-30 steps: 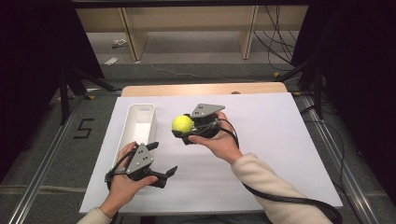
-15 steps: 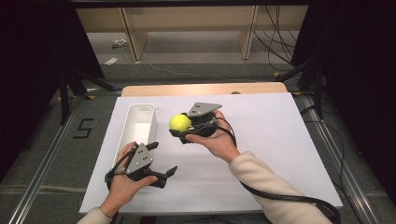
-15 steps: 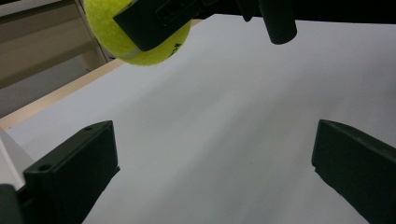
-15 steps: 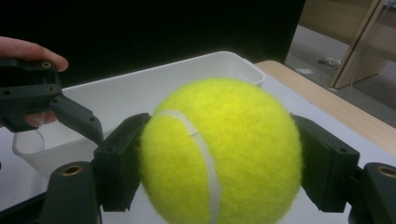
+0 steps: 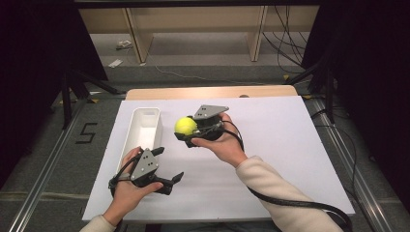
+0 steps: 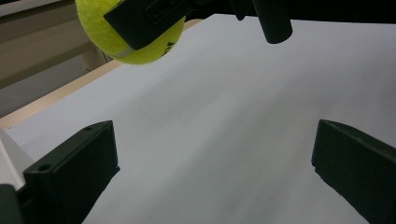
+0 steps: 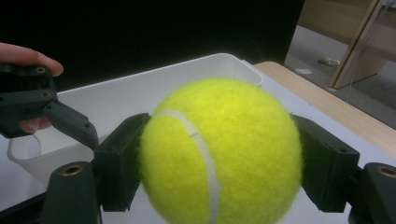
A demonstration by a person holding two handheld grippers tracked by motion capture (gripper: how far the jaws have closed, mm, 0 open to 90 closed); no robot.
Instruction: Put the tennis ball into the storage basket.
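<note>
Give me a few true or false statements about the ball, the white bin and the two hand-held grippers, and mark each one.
1. The right hand-held gripper is shut on the tennis ball. True.
2. The tennis ball lies inside the white bin. False: it is held in the air beside the bin, over the white table.
3. The left hand-held gripper has its jaws open and holds nothing. True.
4. The white bin holds a second ball. False: no ball shows in it.
5. The left hand-held gripper is clamped on the bin's rim. False: it is apart from the bin.
</note>
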